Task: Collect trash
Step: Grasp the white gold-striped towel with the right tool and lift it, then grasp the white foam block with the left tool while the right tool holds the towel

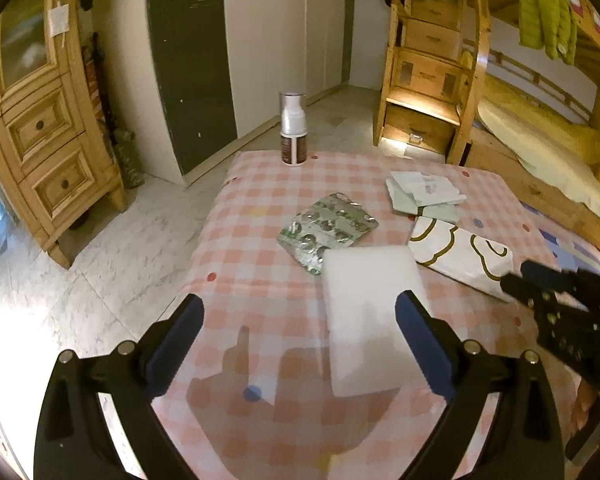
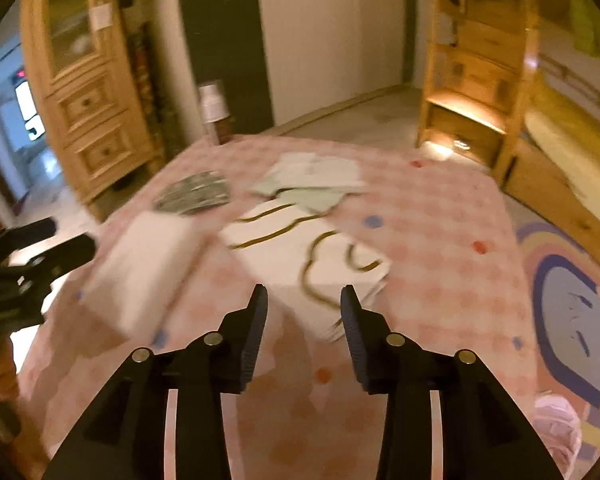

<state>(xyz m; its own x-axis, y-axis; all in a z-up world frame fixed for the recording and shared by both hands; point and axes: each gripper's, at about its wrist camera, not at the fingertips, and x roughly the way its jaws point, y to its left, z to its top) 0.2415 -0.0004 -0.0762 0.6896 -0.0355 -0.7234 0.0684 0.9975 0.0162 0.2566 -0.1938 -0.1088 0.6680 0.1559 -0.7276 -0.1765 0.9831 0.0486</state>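
White wrapper [image 2: 308, 264] lies flat on checked surface [image 2: 428, 216], just ahead of right gripper [image 2: 304, 300]; fingers part-open, empty. Left gripper [image 1: 300, 316] wide, empty. Wrapper probably light, floppy (pinch near edge).

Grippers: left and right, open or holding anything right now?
Left gripper: open, holding nothing.
Right gripper: open, holding nothing.

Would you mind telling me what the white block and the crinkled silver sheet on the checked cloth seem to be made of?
White block: probably foam or sponge; matte, uniform white, soft-looking edges, no print. Silver sheet: likely foil blister packaging; shiny, crumpled, with round raised bubbles and green printing. Neither is certain from looks alone.
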